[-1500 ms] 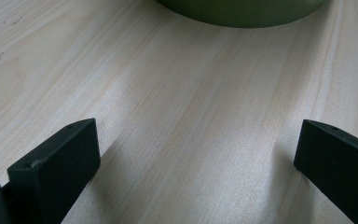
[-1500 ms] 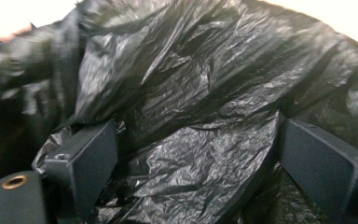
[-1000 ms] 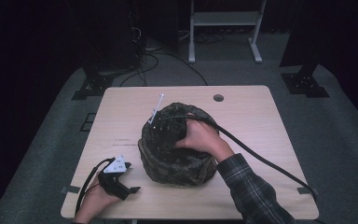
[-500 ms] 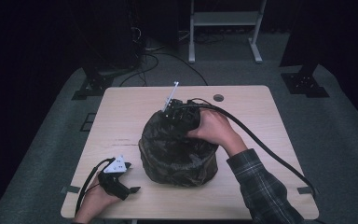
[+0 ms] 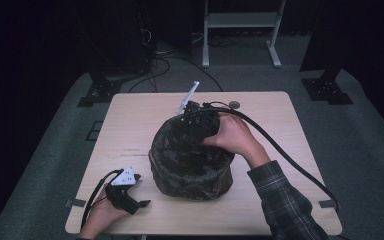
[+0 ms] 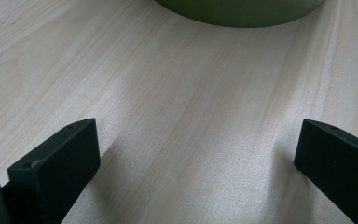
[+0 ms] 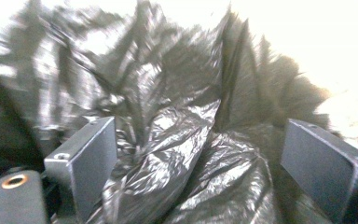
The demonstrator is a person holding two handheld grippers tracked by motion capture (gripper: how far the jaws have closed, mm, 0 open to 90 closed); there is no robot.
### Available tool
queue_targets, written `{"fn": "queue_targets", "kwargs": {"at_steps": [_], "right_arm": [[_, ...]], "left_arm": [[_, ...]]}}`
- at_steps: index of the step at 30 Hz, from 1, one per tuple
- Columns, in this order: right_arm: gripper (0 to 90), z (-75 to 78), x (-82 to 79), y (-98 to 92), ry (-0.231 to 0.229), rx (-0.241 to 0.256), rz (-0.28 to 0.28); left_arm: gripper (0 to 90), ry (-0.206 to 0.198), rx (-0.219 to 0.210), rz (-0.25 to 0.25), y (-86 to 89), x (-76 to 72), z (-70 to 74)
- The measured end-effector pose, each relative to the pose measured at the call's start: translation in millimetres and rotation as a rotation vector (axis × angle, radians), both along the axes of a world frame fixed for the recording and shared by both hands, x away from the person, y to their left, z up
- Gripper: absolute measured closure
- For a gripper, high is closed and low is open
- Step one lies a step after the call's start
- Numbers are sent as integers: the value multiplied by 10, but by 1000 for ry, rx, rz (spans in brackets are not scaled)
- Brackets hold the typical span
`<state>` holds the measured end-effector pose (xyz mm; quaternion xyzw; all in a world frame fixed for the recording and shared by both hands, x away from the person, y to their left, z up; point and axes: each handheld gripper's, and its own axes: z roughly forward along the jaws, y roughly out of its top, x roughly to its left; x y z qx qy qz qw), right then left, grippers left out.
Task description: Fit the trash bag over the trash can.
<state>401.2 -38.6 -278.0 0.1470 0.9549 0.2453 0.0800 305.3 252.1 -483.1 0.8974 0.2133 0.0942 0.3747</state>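
A round bin [image 5: 190, 175] stands mid-counter [image 5: 130, 125], lined with a crumpled black bag [image 7: 177, 140]. The right tongs [image 5: 192, 117], released, straddle the bag at the bin's 12 o'clock rim. The left tongs [image 6: 196, 154] rest spread at its 8 o'clock.

Lab or studio: black curtains [image 5: 40, 45], floor cables [image 5: 165, 65], lone table [image 5: 130, 120].

A crumpled black plastic bag [image 7: 177, 140] lines the round green bin [image 5: 190, 172] mid-table.

I see a light wooden tabletop [image 5: 130, 130] on grey floor [image 5: 365, 135]. Beyond the tabletop's far edge stands a white metal frame [image 5: 240, 20], with dark cables [image 5: 165, 62] trailing left of it.
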Motion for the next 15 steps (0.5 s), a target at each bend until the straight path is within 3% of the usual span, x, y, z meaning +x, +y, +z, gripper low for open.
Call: {"fn": "queue_targets", "kwargs": {"at_steps": [5,7,15], "right_arm": [[100,98,-27,-251,7,120,0],[99,97,-32,-355,-1,132,-8],[99,111,-139,-856,-15,254,-44]], "left_arm": [[0,0,0,3,-2,0,0],[0,0,0,3,-3,0,0],[0,0,1,3,-2,1,1]]}}
